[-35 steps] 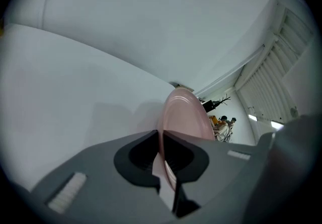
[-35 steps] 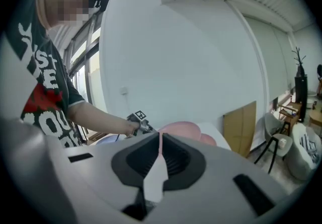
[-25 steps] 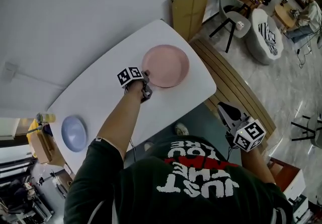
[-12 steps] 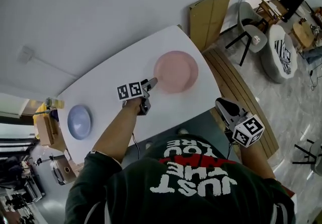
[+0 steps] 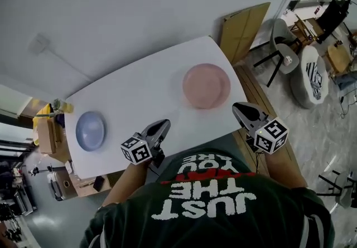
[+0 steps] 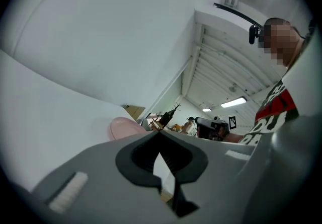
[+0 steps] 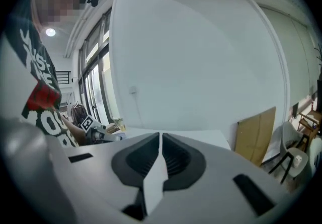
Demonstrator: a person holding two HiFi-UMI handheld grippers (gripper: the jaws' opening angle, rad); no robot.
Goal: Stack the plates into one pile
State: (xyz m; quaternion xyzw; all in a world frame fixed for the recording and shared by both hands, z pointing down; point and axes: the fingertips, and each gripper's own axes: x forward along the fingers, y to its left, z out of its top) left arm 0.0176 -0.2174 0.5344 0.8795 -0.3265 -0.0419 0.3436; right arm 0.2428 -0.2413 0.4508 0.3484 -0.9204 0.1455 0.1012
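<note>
While the left gripper (image 5: 160,126) and right gripper (image 5: 239,108) hang closed and empty, two plates lie well apart on the white table (image 5: 139,91).
The pink plate (image 5: 206,86) sits ahead, between the grippers; the blue plate (image 5: 90,130) lies far left of the left gripper. Beyond is a bare white wall, with a cardboard sheet (image 5: 245,21) leaning on it to the right and chairs (image 5: 279,46) past that.

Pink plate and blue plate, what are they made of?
The round pink plate looks like matte plastic, maybe melamine: even colour, soft dull sheen, no sharp glints. The round blue plate looks the same. Matte-glazed ceramic can't be ruled out.
</note>
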